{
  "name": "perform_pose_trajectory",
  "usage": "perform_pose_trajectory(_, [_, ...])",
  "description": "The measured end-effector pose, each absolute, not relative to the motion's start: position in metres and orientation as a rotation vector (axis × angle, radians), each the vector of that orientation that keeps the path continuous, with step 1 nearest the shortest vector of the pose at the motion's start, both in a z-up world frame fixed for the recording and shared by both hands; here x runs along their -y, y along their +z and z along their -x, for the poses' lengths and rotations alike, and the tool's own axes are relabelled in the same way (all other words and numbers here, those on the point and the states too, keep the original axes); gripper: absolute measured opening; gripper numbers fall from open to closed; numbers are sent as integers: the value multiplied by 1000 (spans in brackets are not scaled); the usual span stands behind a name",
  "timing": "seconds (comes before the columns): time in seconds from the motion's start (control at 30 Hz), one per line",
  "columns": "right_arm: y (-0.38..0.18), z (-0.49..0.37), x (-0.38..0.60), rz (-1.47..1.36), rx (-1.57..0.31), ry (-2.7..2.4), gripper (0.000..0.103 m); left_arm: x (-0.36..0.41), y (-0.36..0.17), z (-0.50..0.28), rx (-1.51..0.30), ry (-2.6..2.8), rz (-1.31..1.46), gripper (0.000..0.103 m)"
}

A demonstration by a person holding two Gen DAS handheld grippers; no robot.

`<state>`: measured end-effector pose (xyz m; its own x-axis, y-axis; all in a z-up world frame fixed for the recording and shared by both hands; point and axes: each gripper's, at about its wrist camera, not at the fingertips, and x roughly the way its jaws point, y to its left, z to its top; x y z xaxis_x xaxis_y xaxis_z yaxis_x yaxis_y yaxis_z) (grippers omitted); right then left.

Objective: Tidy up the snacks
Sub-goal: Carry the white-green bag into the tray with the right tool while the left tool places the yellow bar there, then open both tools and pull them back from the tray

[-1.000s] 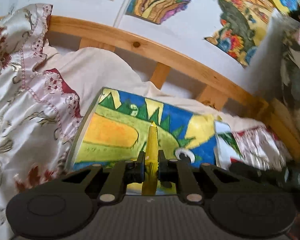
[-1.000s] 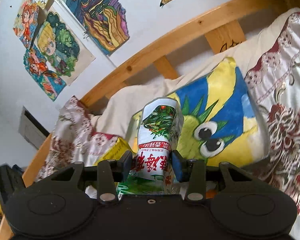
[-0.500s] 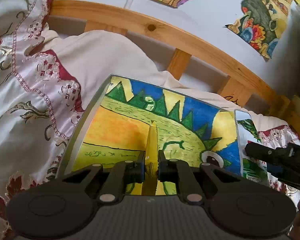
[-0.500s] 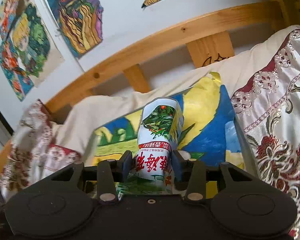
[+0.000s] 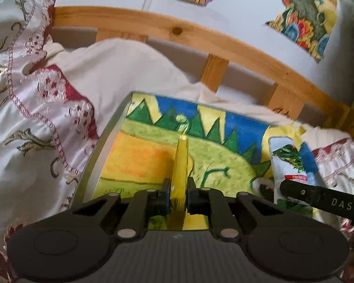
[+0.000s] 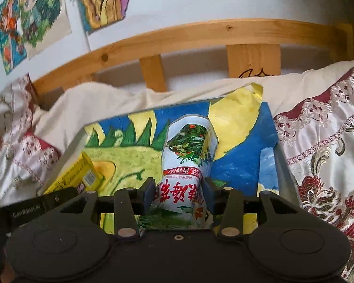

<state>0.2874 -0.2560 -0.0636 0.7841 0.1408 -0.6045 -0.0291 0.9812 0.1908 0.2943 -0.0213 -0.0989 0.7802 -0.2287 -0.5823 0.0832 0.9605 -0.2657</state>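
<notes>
A: Item one, left tongs (image 5: pixel 179 197): pressed nearly together, pinching a thin yellow packet (image 5: pixel 180 165) edge-on. Item two, right tongs (image 6: pixel 179 188): pinching a white pouch (image 6: pixel 188 155) at its lower half. Both snacks hang over the painted tray (image 5: pixel 99 151), which lies on the bed.

B: Risks?

A: The pouch is soft and gripped low. I judge its top could flop or the bag could slip if the squeeze eases too high above the tray. The yellow packet is held by a narrow edge, so it may twist out and land on the bedding (image 5: pixel 35 118) rather than inside the rim. The tray sits on soft covers and looks tilted. A hard set-down could tip it or send the snacks sliding to one side. The two tongs are near each other, the right one showing at the edge of the left view, so they might knock together.

B: Count?

A: Snacks: two, one yellow, one white. Tongs: two. Tray: one. Wooden headboard (image 6: pixel 200 35): one, with three slats showing in the left view. Wall drawings (image 6: pixel 30 16): three in the right view, partly cut off. No other snacks visible.
</notes>
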Motion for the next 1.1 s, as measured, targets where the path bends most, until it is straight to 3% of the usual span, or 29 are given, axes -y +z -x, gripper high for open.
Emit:
perform_pose_trajectory(0.2, [-72,-286,244,-104,-689,93,54,18,-106,-297,-706,-132,224,18])
perform_pose_trajectory(0.27, [-73,-285,241,-80,-686,95,57,17,-105,-296,-710,-118,215,25])
perform_pose_trajectory(0.43, [-69,-279,237,-48,-660,97,61,16,-97,-290,-692,-73,191,66])
perform_pose_trajectory(0.63, [-52,-267,241,-73,-612,92,77,11,-77,-271,-629,-51,191,87])
perform_pose_trajectory(0.83, [-24,-242,244,-92,-533,104,88,5,-47,-245,-536,-10,175,100])
perform_pose_trajectory(1.1, [18,-196,245,-102,-416,127,99,0,-10,-198,-447,21,128,102])
